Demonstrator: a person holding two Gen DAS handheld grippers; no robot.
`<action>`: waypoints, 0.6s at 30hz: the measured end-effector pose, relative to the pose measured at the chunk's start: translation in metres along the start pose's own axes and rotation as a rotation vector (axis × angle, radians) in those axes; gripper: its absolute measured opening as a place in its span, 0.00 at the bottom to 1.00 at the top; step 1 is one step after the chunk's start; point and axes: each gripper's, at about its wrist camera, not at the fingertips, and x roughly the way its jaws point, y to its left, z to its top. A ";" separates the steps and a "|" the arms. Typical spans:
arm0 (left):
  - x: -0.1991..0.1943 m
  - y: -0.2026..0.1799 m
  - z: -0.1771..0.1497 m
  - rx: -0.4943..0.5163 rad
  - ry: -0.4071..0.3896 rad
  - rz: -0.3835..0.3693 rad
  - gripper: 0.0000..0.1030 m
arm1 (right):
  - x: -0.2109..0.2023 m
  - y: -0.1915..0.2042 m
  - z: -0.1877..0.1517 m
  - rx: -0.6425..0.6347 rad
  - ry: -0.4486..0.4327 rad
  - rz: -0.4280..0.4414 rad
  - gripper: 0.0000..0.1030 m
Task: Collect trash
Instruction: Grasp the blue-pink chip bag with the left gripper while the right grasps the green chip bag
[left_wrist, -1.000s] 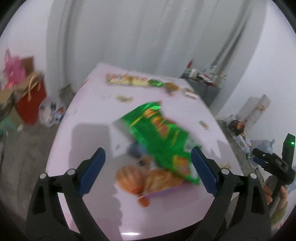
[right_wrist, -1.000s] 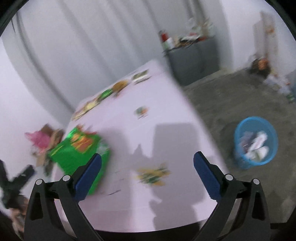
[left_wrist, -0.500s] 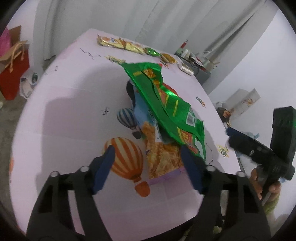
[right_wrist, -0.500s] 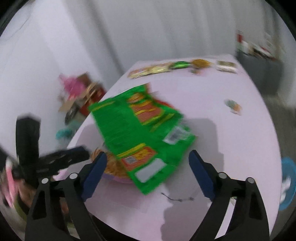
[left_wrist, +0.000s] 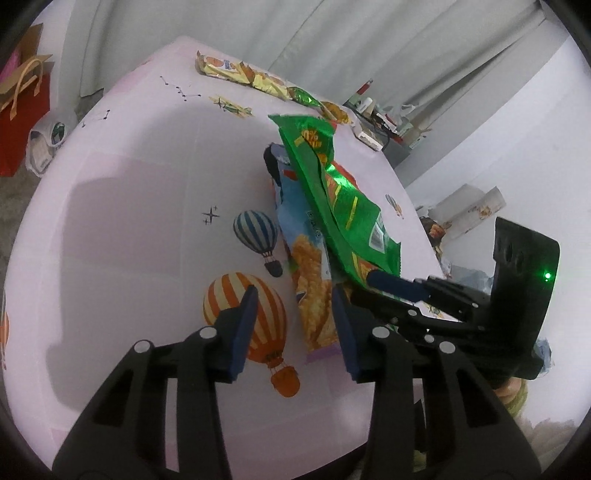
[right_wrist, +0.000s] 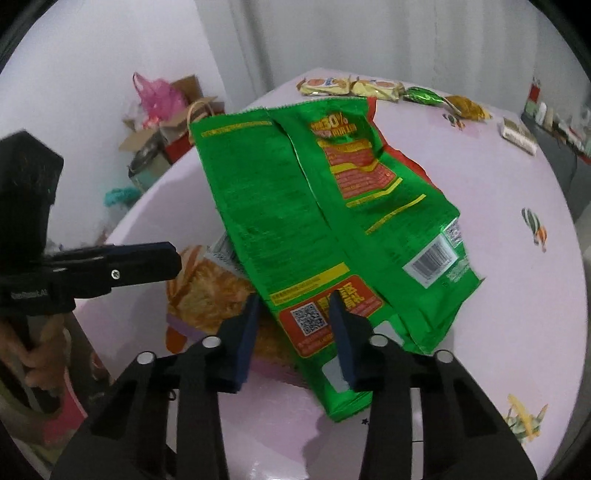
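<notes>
While both claws closed in, two snack bags lay stacked on the pink surface (left_wrist: 129, 229).

As seen from the right wrist, the right claw (right_wrist: 293, 325) had just been narrowing around the near corner of the green snack bag (right_wrist: 325, 206), fingers either side of it with gaps showing, not yet pinching. Under that bag lay the blue-and-orange snack bag (left_wrist: 310, 280), flat on the surface, and the left claw (left_wrist: 293, 317) had been closing astride its near end, pads apart from it too. Small wrappers (right_wrist: 369, 86) sat in a row along the far edge.
</notes>
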 end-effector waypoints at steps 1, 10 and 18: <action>0.002 -0.002 0.001 0.005 0.007 0.000 0.39 | -0.001 -0.003 -0.001 0.020 -0.005 0.008 0.24; 0.038 -0.028 0.016 0.058 0.075 -0.028 0.53 | -0.005 -0.043 -0.018 0.305 -0.039 0.173 0.12; 0.072 -0.041 0.021 0.103 0.123 0.022 0.38 | -0.021 -0.060 -0.034 0.412 -0.093 0.226 0.09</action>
